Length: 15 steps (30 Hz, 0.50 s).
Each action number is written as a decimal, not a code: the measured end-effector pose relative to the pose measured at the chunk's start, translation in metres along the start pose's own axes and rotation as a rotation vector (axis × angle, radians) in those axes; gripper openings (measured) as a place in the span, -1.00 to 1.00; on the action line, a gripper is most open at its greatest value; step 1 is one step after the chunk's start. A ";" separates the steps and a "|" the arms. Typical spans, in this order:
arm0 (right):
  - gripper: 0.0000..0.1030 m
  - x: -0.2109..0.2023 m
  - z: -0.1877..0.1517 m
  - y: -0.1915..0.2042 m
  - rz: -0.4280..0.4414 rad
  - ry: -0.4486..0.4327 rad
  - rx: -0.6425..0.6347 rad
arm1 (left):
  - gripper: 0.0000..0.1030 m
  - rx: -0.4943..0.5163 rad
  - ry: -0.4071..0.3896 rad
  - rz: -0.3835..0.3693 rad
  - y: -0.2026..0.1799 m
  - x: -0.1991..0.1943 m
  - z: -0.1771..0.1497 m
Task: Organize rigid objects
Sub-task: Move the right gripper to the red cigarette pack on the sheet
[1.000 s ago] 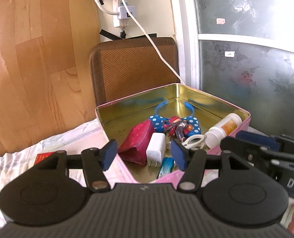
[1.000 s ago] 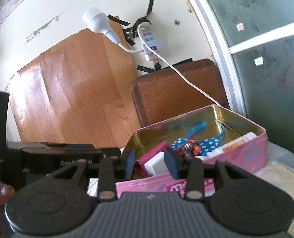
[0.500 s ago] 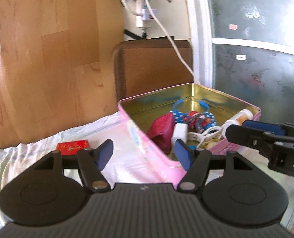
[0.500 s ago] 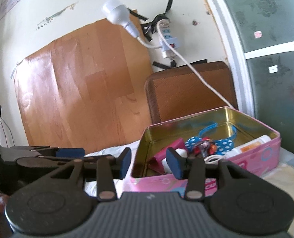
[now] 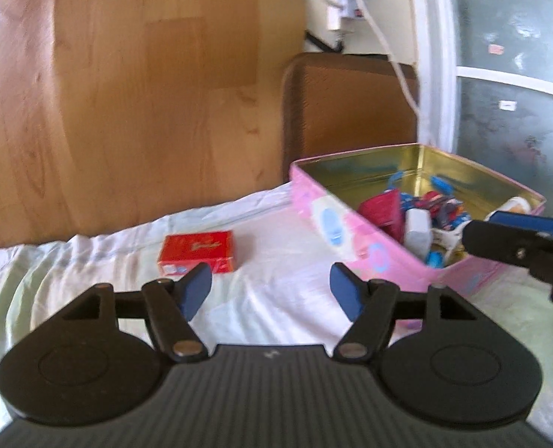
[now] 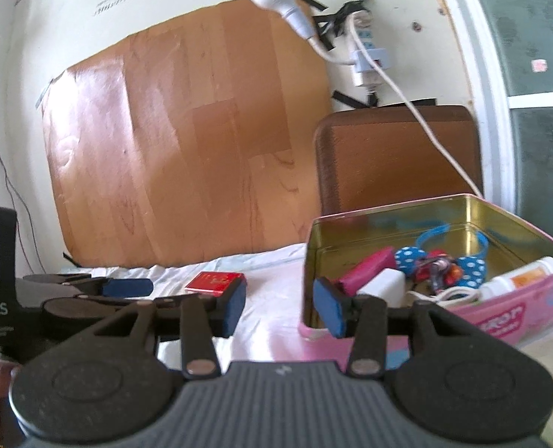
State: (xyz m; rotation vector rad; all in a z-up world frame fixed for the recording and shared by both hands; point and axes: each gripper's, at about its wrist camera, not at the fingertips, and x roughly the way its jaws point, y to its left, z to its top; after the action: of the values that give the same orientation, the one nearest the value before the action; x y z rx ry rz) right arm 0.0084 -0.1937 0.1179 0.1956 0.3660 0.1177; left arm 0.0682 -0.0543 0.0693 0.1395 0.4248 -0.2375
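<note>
The small red cardboard box (image 5: 197,252) is lying flat on the pale wrinkled bedsheet (image 5: 276,291), well apart from the open pink metal tin with the gold interior (image 5: 351,224), which is already holding a magenta pouch (image 6: 366,270), a white charger block (image 6: 382,287), a blue polka-dot bow headband (image 6: 440,261) and a white pill bottle (image 6: 519,278).

The left gripper (image 5: 270,287) is hovering low over the sheet with its blue-padded jaws standing wide and empty; they have just been opening, and nothing is lying between them. The red box is sitting just beyond the left-hand pad, slightly off the gap's centre line. The right gripper (image 6: 280,306) is waiting beside the tin's near corner, its jaws also having just been opening to a moderate gap, gripping nothing.

The box is looking light and stiff, though thin card may be crushing under a hard squeeze, and its glossy wrap could be slipping against the pads. The soft sheet beneath is likely giving way, so a low approach may be snagging fabric. Taking it across its two short ends, or across the narrower width, pads flat on opposite faces near the middle, is probably the surest hold.
</note>
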 end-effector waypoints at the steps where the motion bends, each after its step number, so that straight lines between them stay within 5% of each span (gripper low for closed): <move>1: -0.18 0.003 0.000 0.002 0.004 0.005 -0.003 | 0.40 -0.007 0.006 0.007 0.005 0.002 -0.002; 15: -0.13 0.044 -0.004 0.037 0.057 0.085 -0.067 | 0.40 -0.065 0.057 0.090 0.062 0.019 -0.024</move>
State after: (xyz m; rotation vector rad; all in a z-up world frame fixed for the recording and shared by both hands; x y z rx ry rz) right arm 0.0450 -0.1502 0.1068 0.1354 0.4404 0.1948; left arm 0.0915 0.0062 0.0444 0.1015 0.4807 -0.1310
